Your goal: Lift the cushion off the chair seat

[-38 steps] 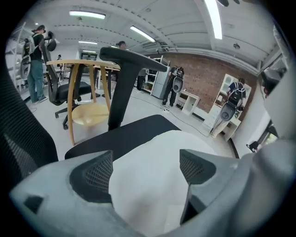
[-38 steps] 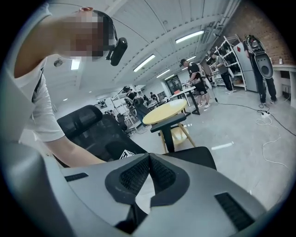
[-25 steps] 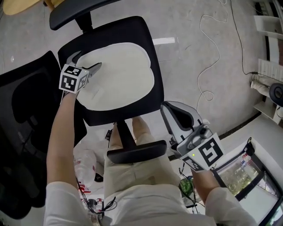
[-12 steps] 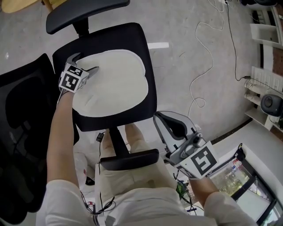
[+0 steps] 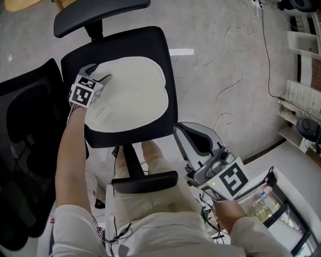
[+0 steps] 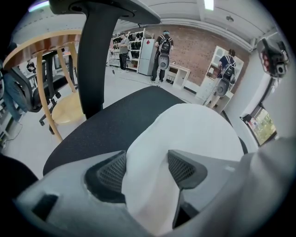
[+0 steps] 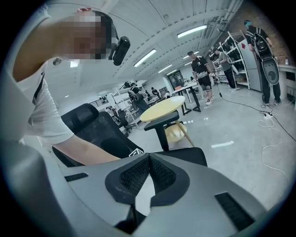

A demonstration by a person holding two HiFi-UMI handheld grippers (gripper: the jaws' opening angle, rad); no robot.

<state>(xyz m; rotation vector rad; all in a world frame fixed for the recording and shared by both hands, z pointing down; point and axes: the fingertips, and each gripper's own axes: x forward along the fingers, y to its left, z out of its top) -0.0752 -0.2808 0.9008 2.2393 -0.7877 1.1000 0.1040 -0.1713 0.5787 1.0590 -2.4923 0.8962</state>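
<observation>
A white cushion (image 5: 133, 93) lies flat on the black chair seat (image 5: 168, 60). My left gripper (image 5: 99, 76) is at the cushion's left edge. Its jaws have just been closing, and in the left gripper view a raised fold of the cushion (image 6: 199, 134) is pinched between the two pads of the left gripper (image 6: 145, 162). My right gripper (image 5: 178, 129) hangs in the air to the right of the seat's near corner, away from the cushion. In its own view the right gripper (image 7: 148, 159) is shut with nothing between the pads.
The chair's armrests (image 5: 100, 12) (image 5: 145, 181) flank the seat and its mesh back (image 5: 30, 130) lies at the left. A cable (image 5: 235, 65) snakes over the grey floor at the right. A clear box (image 5: 266, 201) sits at the bottom right. The person's legs are under the seat.
The left gripper's jaws have narrowed from wide open onto the cushion's left edge, bunching up a fold. The right gripper has stayed in place.
</observation>
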